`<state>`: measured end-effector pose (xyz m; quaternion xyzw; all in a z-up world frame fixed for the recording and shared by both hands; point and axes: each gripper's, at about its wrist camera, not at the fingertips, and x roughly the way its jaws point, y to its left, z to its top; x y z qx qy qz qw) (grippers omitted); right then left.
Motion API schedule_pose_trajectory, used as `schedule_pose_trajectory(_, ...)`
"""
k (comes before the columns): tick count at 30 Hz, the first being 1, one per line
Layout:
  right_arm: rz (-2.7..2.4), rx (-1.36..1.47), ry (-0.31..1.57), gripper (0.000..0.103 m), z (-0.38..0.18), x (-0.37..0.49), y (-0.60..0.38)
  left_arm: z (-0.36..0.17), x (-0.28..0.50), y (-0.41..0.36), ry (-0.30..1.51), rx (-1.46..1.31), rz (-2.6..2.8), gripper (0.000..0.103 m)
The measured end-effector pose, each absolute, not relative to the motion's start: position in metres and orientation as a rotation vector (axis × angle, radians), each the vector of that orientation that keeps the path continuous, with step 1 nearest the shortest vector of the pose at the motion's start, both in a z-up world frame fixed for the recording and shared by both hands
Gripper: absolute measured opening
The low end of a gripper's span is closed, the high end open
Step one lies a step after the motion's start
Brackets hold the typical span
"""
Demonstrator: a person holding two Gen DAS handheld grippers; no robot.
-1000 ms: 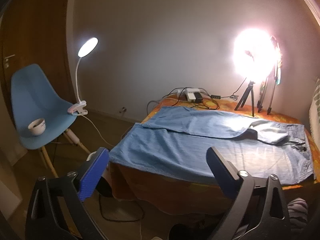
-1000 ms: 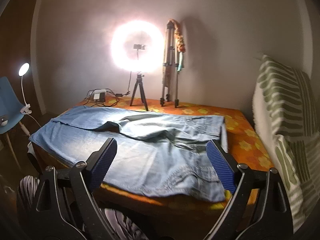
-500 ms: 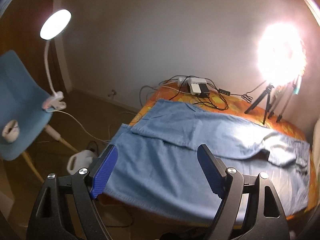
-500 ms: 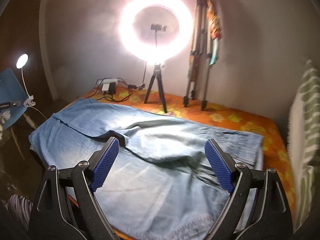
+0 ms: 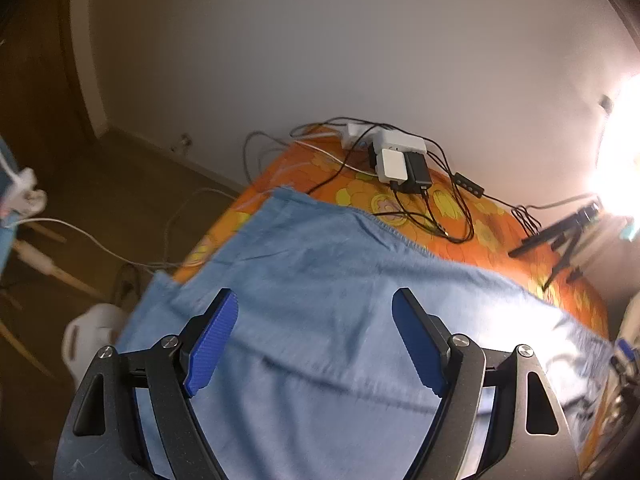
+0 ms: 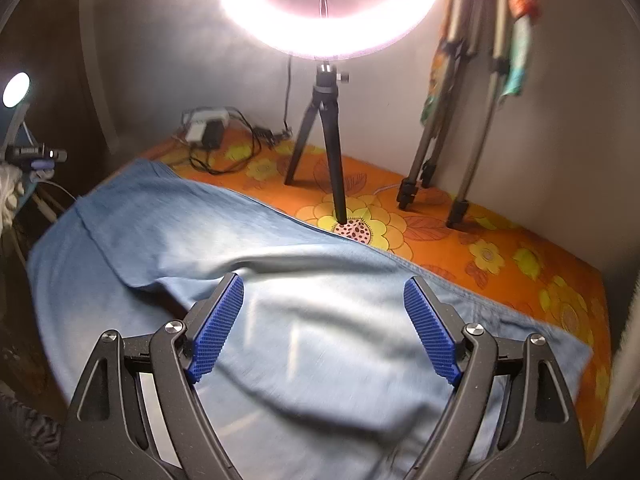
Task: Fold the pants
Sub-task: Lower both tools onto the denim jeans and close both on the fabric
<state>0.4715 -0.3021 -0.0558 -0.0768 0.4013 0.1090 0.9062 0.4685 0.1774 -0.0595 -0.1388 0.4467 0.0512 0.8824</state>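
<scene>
Both tongs have swung in over the pants [image 6: 168, 240] since a second ago. Pants lie flat on the bed [image 6: 500, 248], near the ring light [image 6: 332, 8]. Left tongs [image 5: 316, 336] spread, empty; right tongs [image 6: 324, 328] closing, nothing pinched. Reach step; next likely needs lowering onto an edge of the pants.

Pants [image 6: 168, 240] on bed [image 6: 500, 248] (tripod [image 6: 328, 148] behind)

Ring light [image 6: 332, 8] cut off at twelve o'clock in the right wrist view, blown out to glare at three o'clock in the left. Pants [image 5: 320, 320] smeared by motion, near hem lost behind gripper frames toward six o'clock.
</scene>
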Motion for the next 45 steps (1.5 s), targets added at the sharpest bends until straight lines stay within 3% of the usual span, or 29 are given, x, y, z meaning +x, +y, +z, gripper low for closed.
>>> schedule_pose_trajectory(13,0.302,-0.221,0.976,0.086,-0.15,0.593,-0.312,-0.115,0.56,0.168,1.019,-0.32,0.134,0.079)
schedule_pose_trajectory(31,0.425,-0.174,1.081,0.087,-0.191,0.619,-0.31,-0.157,0.643,0.157,1.069,-0.435,0.277,0.078)
schedule_pose_trajectory(32,0.426,-0.179,1.075,0.084,-0.191,0.617,-0.309,-0.16,0.644,0.158,1.073,-0.441,0.285,0.078)
schedule_pose_trajectory(35,0.443,-0.184,1.062,0.063,-0.186,0.611,-0.307,-0.169,0.651,0.156,1.082,-0.443,0.323,0.078)
schedule_pose_trajectory(39,0.464,-0.197,1.062,0.019,-0.18,0.6,-0.304,-0.175,0.651,0.157,1.063,-0.458,0.372,0.078)
schedule_pose_trajectory(42,0.469,-0.213,1.039,0.012,-0.173,0.589,-0.301,-0.177,0.65,0.151,1.039,-0.416,0.402,0.076)
schedule_pose_trajectory(45,0.464,-0.234,1.005,0.01,-0.161,0.577,-0.298,-0.176,0.645,0.144,1.01,-0.359,0.446,0.059)
